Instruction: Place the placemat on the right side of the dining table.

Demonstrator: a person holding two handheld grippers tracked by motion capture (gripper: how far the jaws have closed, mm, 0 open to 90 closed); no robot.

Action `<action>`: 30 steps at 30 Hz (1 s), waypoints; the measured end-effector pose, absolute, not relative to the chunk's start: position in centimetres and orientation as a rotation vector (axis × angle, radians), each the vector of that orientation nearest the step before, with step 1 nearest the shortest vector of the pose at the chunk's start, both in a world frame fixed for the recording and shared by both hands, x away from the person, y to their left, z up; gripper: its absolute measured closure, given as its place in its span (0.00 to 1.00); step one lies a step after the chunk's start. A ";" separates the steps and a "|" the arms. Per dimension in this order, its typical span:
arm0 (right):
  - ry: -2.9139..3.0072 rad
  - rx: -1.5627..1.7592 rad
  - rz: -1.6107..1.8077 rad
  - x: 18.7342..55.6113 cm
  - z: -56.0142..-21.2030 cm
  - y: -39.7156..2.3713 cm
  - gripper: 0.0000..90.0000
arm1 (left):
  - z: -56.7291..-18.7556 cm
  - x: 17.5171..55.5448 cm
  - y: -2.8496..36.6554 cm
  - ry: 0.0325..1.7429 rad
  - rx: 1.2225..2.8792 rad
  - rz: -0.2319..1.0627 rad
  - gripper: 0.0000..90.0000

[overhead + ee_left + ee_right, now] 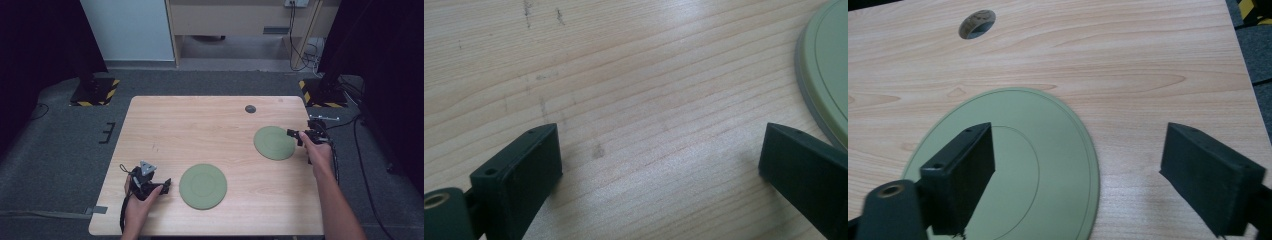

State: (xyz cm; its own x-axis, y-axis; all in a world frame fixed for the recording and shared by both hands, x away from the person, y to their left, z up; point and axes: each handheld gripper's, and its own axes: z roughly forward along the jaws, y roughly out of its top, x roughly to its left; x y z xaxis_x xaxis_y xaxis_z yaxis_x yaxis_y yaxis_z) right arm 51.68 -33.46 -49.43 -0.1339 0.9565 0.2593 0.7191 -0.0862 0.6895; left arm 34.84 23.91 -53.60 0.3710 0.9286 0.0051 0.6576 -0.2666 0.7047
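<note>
A: Far plate (273,142)?
B: Flat on the table (200,125), right side, near the edge. My right gripper (295,134) sits at its right rim, jaws spread wide, one over the plate (1013,165), one over bare wood. Nothing pinched.

A: Near plate (203,186)?
B: Front centre, well apart from the first. Left gripper (165,186) just beside its left rim, released, only wood between the jaws; plate edge (824,65) off to one side.

A: Else?
B: A round hole (250,108) in the far tabletop.
</note>
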 end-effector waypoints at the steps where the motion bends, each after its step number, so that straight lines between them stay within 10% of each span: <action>1: 1.873 1.820 1.054 51.7 -49.3 -33.5 0.11 | -53.6 34.8 23.9 1.365 2.019 0.568 0.03; 30: 1.951 1.622 1.126 48.9 -46.2 -30.1 0.08 | -53.6 34.7 23.8 1.362 2.021 0.567 0.03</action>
